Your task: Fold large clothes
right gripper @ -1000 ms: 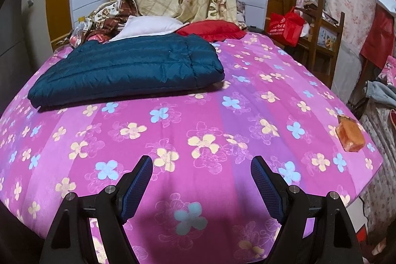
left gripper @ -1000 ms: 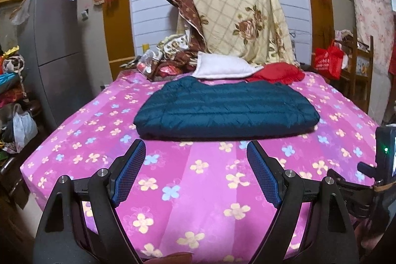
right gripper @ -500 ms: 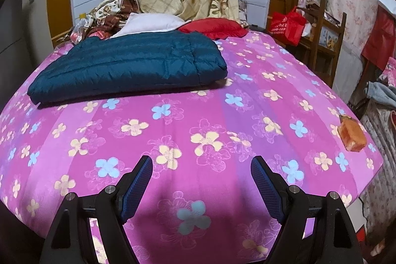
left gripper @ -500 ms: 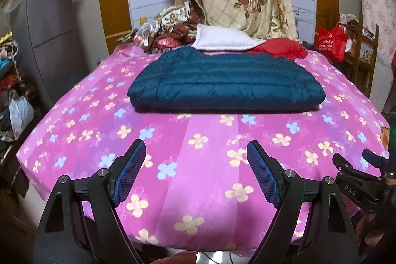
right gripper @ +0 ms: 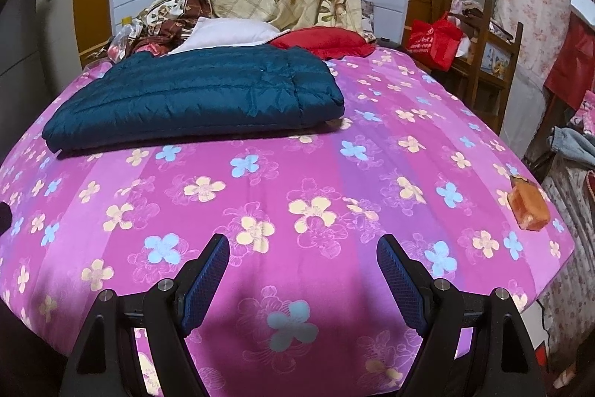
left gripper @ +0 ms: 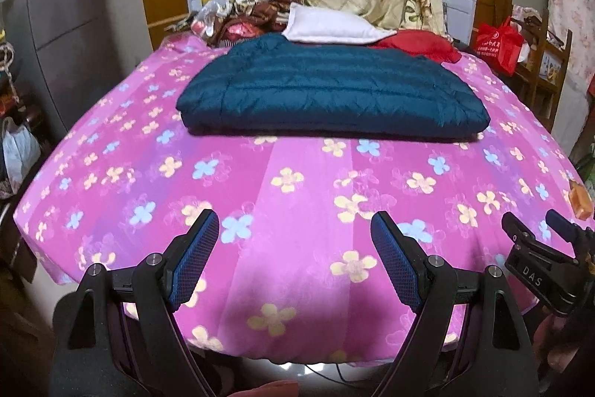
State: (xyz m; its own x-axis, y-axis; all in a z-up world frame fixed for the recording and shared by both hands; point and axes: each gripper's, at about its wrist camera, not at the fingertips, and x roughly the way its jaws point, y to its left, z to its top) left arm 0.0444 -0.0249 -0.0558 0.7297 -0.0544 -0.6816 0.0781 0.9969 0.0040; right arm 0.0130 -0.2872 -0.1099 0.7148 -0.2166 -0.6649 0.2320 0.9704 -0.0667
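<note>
A dark teal quilted down jacket [left gripper: 331,95] lies folded into a flat, broad rectangle on the pink flower-printed bed sheet [left gripper: 297,211], toward the far half of the bed. A white pillow [left gripper: 331,30] and a red padded garment [left gripper: 420,43] sit just beyond the jacket's far edge. The jacket's long axis runs crosswise to both grippers, so each looks at its long near edge rather than at an end.

The left gripper [left gripper: 295,259] has its blue-padded jaws spread wide with nothing between them, hanging over the sheet on the jacket's near side, well apart from it. The right gripper [right gripper: 303,276] is likewise spread wide and empty, on the same side of the jacket and also well apart.

Seen from the left gripper, the jacket lies almost straight ahead, its near edge spanning both jaws. Seen from the right gripper, the jacket sits ahead and off to the left, with only its right-hand corner [right gripper: 334,99] roughly in line. By that reading, the left gripper is better placed for the jacket's left end and the right gripper for the right-hand corner. An orange block [right gripper: 528,207] rests on the sheet far to the right of the jacket, clear of any reach toward it.
</note>
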